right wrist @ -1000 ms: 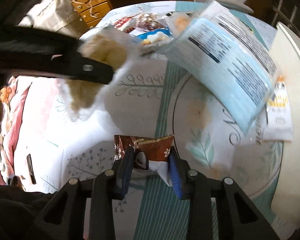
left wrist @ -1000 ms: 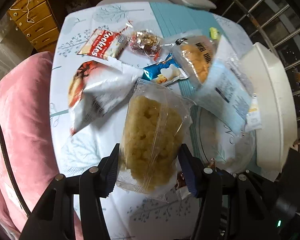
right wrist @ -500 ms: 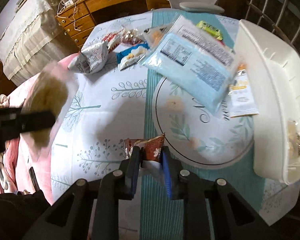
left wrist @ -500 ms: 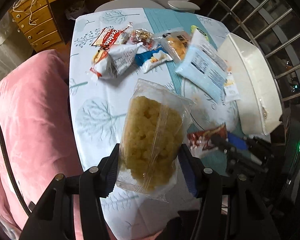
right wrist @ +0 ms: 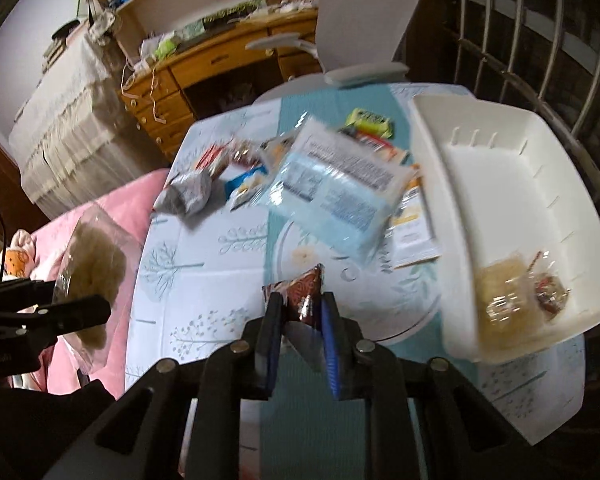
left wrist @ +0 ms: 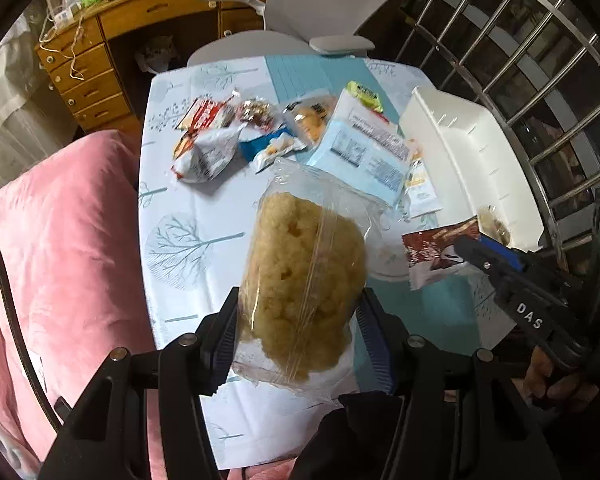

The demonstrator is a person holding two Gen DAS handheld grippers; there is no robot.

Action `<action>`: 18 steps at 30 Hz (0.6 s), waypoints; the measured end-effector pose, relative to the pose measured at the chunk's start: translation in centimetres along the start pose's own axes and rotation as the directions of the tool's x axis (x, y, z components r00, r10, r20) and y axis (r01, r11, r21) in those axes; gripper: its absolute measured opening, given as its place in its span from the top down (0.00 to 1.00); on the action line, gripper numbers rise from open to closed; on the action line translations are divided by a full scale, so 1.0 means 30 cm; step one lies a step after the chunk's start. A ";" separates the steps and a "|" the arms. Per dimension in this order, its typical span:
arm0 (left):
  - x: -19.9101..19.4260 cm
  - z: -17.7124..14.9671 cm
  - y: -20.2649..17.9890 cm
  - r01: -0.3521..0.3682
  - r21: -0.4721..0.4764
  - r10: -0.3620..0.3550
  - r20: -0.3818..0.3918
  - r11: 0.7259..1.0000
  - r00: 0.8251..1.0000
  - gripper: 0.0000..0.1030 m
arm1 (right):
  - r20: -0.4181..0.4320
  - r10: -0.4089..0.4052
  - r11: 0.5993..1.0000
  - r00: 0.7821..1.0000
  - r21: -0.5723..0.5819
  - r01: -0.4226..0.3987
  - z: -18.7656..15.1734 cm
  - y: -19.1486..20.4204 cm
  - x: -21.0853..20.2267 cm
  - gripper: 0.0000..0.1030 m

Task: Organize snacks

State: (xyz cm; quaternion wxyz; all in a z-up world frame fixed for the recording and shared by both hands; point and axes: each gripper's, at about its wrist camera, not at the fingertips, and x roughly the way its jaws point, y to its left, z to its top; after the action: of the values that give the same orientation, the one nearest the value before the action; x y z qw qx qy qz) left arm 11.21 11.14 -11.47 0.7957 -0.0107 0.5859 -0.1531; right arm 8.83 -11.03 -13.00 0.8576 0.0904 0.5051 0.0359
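Snacks on a patterned tablecloth point(left wrist: 188, 216), catalogued relative to the white bin point(right wrist: 512, 184) at the table's right edge.

Left gripper point(left wrist: 296, 336): jaws pinched on a clear bag of yellow puffed snacks point(left wrist: 304, 280), held above the cloth, well left of the bin.

Right gripper point(right wrist: 300, 320): jaws have just been closing, now nipped tight on a small brown-red packet point(right wrist: 304, 292), lifted near the bin's front corner.

Inside the bin, near end: one clear bag of pale snacks point(right wrist: 504, 296) and one small dark-red wrapped sweet point(right wrist: 552, 292), side by side.

Just left of the bin: large light-blue pack point(right wrist: 332, 188), small yellow-and-white sachet point(right wrist: 412, 220).

Farther left: silver crisp bag point(left wrist: 204, 156), red cookie packet point(left wrist: 204, 116), blue packet point(left wrist: 268, 144).
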 end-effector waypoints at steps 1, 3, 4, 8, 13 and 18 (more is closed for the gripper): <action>-0.007 0.002 -0.023 0.001 -0.004 -0.001 0.010 1.000 1.000 0.47 | 0.008 0.007 1.000 1.000 0.002 -0.007 0.007 -0.027 -0.014 0.83; -0.017 0.009 -0.078 -0.007 -0.015 0.008 0.029 1.000 1.000 0.47 | 0.031 0.020 1.000 0.999 -0.001 -0.020 0.019 -0.091 -0.055 0.83; -0.021 0.012 -0.102 -0.009 -0.022 0.010 0.038 1.000 0.999 0.47 | 0.037 0.024 1.000 0.999 -0.004 -0.024 0.024 -0.115 -0.070 0.88; -0.038 0.031 -0.231 0.008 -0.028 -0.006 0.080 1.000 0.997 0.47 | 0.061 0.033 0.999 0.998 -0.039 -0.030 0.047 -0.230 -0.137 0.92; -0.038 0.062 -0.410 0.044 -0.009 -0.042 0.118 0.999 0.992 0.47 | 0.082 0.046 0.996 0.996 -0.083 -0.039 0.064 -0.348 -0.195 0.99; -0.011 0.094 -0.611 0.071 0.047 -0.077 0.151 0.996 0.986 0.46 | 0.117 0.041 0.989 0.992 -0.149 -0.024 0.085 -0.476 -0.259 0.99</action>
State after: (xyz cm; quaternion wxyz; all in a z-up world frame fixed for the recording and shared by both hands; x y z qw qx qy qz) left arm 9.52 -6.71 -6.69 0.8319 -0.0275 0.5194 -0.1934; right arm 6.84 -26.51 -7.85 0.8899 0.0372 0.4472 0.0816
